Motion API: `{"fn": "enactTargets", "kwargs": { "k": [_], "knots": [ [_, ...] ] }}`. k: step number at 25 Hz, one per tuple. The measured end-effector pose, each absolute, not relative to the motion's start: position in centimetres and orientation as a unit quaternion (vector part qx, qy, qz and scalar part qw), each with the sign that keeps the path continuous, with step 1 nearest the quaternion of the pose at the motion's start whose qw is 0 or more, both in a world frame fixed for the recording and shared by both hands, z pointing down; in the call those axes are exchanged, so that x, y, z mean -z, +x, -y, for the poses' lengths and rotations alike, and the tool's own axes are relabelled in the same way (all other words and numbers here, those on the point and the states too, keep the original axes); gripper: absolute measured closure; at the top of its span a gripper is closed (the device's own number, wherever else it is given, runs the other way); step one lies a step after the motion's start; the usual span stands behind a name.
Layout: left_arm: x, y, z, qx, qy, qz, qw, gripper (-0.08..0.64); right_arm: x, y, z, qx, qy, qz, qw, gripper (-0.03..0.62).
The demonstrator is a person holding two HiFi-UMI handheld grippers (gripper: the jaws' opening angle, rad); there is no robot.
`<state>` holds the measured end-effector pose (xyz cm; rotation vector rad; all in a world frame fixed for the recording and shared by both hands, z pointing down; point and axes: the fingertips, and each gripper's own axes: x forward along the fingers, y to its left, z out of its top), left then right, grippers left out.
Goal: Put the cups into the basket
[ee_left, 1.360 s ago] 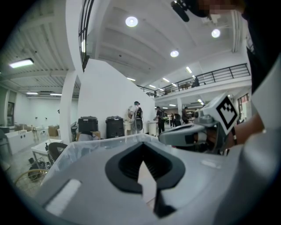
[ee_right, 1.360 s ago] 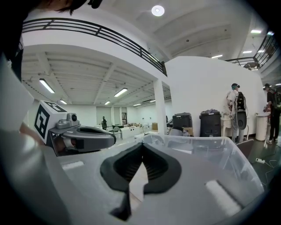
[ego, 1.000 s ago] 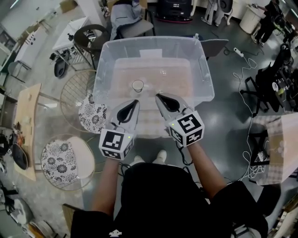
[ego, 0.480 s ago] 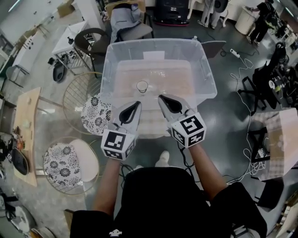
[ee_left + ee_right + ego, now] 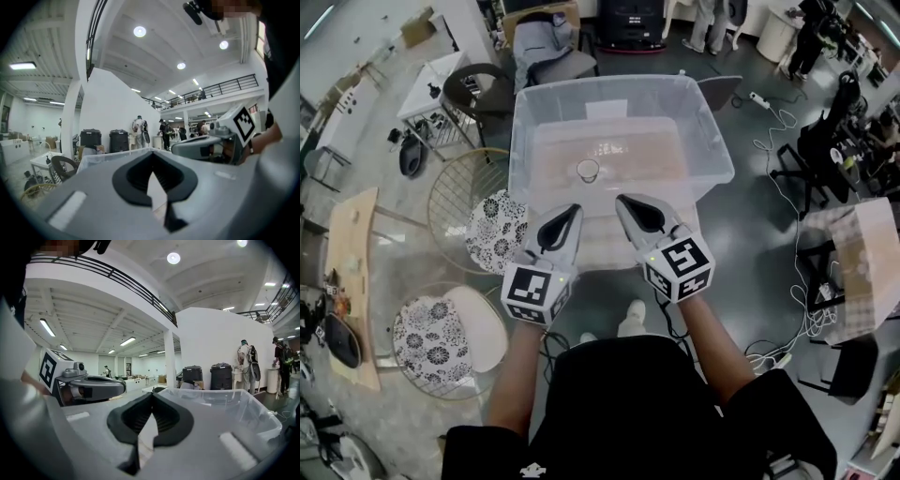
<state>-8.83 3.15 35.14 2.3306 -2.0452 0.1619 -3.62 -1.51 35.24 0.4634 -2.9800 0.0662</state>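
A large clear plastic bin (image 5: 712,159) stands on the floor ahead of me. One clear glass cup (image 5: 588,170) stands upright inside it, left of centre. My left gripper (image 5: 575,207) and right gripper (image 5: 620,198) hover side by side over the bin's near edge, both shut with nothing between the jaws. The left gripper view has its own shut jaws (image 5: 151,154) pointing level over the bin rim (image 5: 112,155), with the right gripper (image 5: 201,145) beside them. In the right gripper view, shut jaws (image 5: 151,397) face the bin (image 5: 229,404), with the left gripper (image 5: 91,386) alongside.
A round wire basket (image 5: 450,192) and two flower-patterned stools (image 5: 492,232) (image 5: 427,330) sit left of the bin. A wooden table (image 5: 352,272) is at far left, a black chair (image 5: 483,84) behind. Cables (image 5: 783,141) and a checked-cloth table (image 5: 862,272) lie right. People stand at the back.
Both grippers have drawn back a little from the bin toward my body, still shut and side by side. The cup stays in the bin.
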Motion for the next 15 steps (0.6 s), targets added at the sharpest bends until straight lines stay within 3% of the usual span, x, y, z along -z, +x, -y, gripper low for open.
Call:
{"fn": "enactTargets", "kwargs": {
  "k": [15],
  "knots": [
    [-34.9, -8.2, -5.6, -0.034, 0.768, 0.639, 0.016, 0.554, -33.7, -2.2, -2.4, -0.008, 0.186, 0.981, 0.050, 0.591]
  ]
}}
